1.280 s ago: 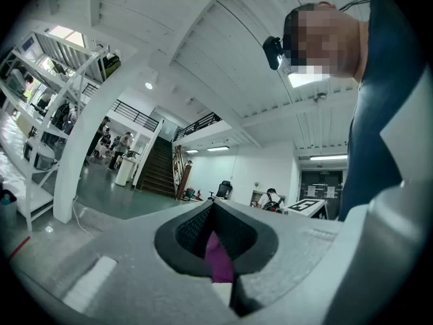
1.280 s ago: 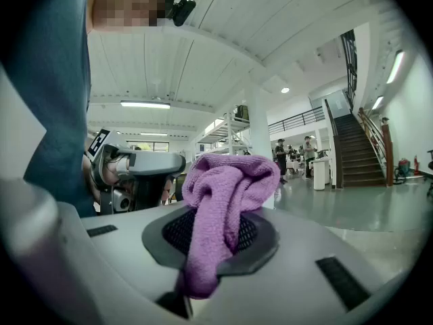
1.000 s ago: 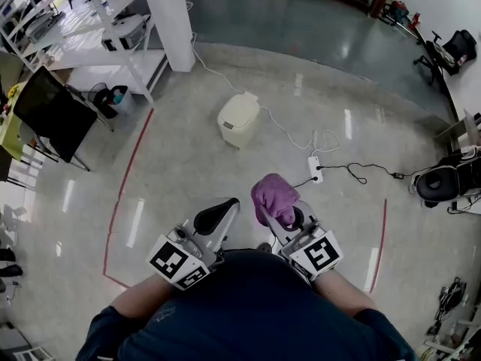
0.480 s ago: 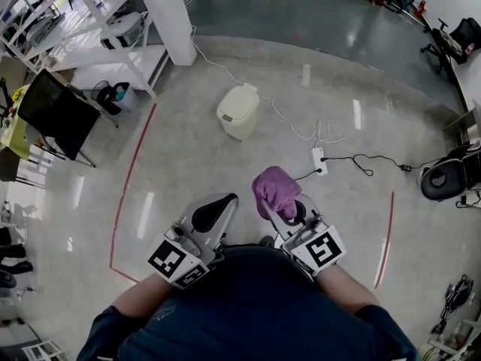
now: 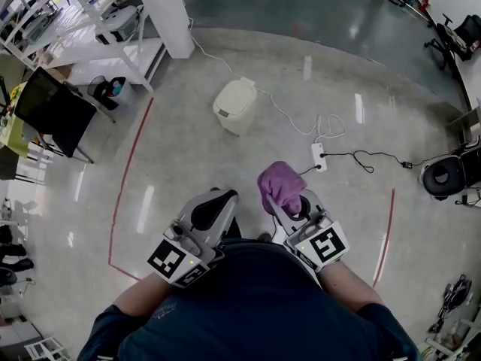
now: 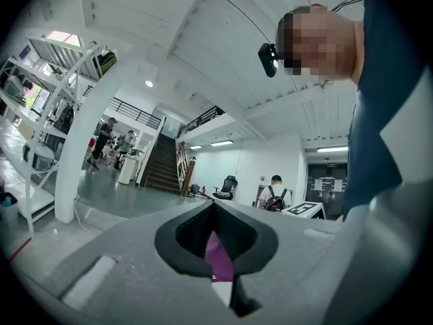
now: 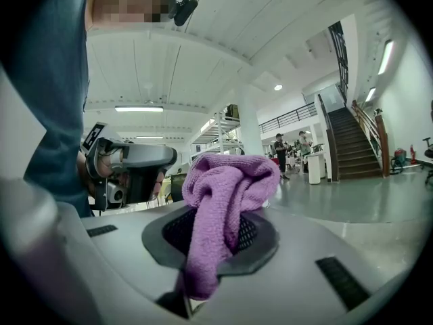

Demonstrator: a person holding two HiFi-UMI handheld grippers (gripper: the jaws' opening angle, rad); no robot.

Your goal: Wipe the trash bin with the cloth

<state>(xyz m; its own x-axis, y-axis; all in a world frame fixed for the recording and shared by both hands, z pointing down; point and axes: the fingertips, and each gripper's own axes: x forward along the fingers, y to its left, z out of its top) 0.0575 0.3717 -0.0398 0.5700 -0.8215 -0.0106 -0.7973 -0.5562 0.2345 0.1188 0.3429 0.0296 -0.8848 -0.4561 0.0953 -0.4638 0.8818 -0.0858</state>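
Note:
The trash bin (image 5: 236, 105), cream with a closed lid, stands on the shiny floor well ahead of both grippers. A purple cloth (image 5: 279, 184) bunches up out of my right gripper (image 5: 289, 201), which is shut on it. In the right gripper view the cloth (image 7: 226, 181) hangs folded over the dark pads (image 7: 260, 239). My left gripper (image 5: 213, 205) is held close to my body beside it, jaws pressed together with nothing between them. In the left gripper view a sliver of the purple cloth (image 6: 218, 259) shows beyond the gripper (image 6: 215, 232).
A white power strip (image 5: 318, 156) with trailing cables lies right of the bin. A white pillar (image 5: 169, 13) and white shelving (image 5: 98, 28) stand at back left, with a black panel on a stand (image 5: 46, 111). Red tape lines (image 5: 124, 186) mark the floor. A black chair (image 5: 447, 175) sits at right.
Both grippers keep the same pose and grip. The view has shifted a little, with the bin sliding slightly up and the cloth slightly right in the picture.

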